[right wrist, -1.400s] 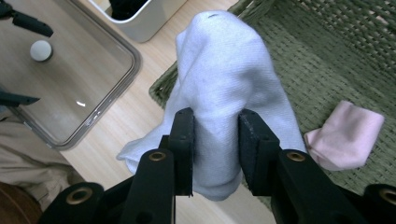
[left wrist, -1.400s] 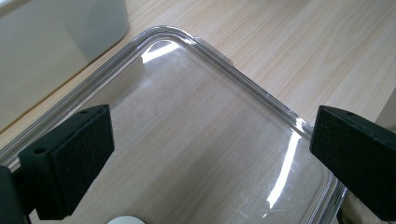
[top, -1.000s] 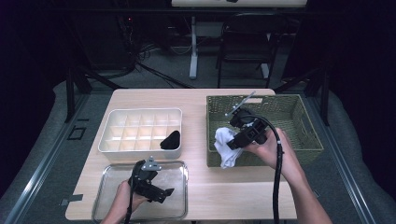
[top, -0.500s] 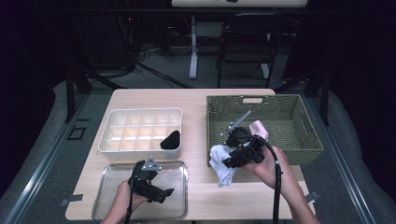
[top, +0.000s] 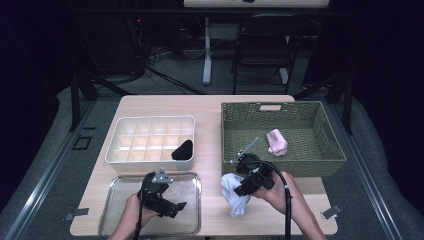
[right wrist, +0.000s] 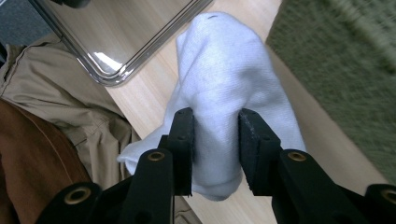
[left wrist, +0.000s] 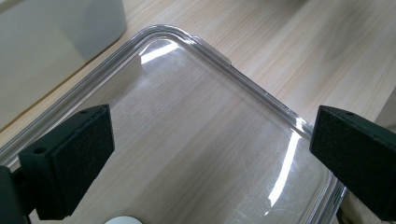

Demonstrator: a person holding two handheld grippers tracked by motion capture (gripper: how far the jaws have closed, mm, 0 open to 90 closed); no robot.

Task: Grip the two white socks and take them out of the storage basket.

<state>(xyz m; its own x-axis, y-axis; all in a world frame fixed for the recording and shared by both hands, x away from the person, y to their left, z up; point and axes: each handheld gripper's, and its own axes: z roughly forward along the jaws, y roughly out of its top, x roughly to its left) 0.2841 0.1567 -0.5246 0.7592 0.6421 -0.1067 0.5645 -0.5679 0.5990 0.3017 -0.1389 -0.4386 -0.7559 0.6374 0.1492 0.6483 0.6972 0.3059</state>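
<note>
**White sock carried out of the basket, now low over the table**

Since a second ago the right gripper (top: 239, 191) has come out from over the wicker basket (top: 283, 172) and dropped toward the near edge of the wooden table (top: 210, 107), bringing the white sock (top: 234, 192) with it. Left gripper (top: 176, 207) has kept its place over the clear tray (top: 196, 177).

Right gripper: jaws pinched on the sock. In the right gripper view the two black pads press a thick fold of fabric between them, cloth bulging out on either side of the white sock (right wrist: 233, 88).

Sock, look: plain white, fine knit, soft and crumpled. Bunched at the jaws, with the longer part stretching out beyond the fingertips to a rounded end. A short rounded lump hangs below the pads on the near side. One small dark fleck near the far end. In the high view it droops from the gripper in a loose, twisted hang; whether its lower tip touches the wood I cannot tell.

Sock, place: at and just beyond the right gripper's tips, just outside the basket's near wall, with the tray's corner close on the far side of it from the basket.

Left gripper: jaws spread wide, nothing between them, tray floor and rim directly beneath.

Also noted: a pink bundle (top: 276, 142) lying inside the basket, well behind the right gripper; a white divided box (top: 150, 137) beyond the left gripper, with a dark item (top: 183, 150) in its near corner compartment.
</note>
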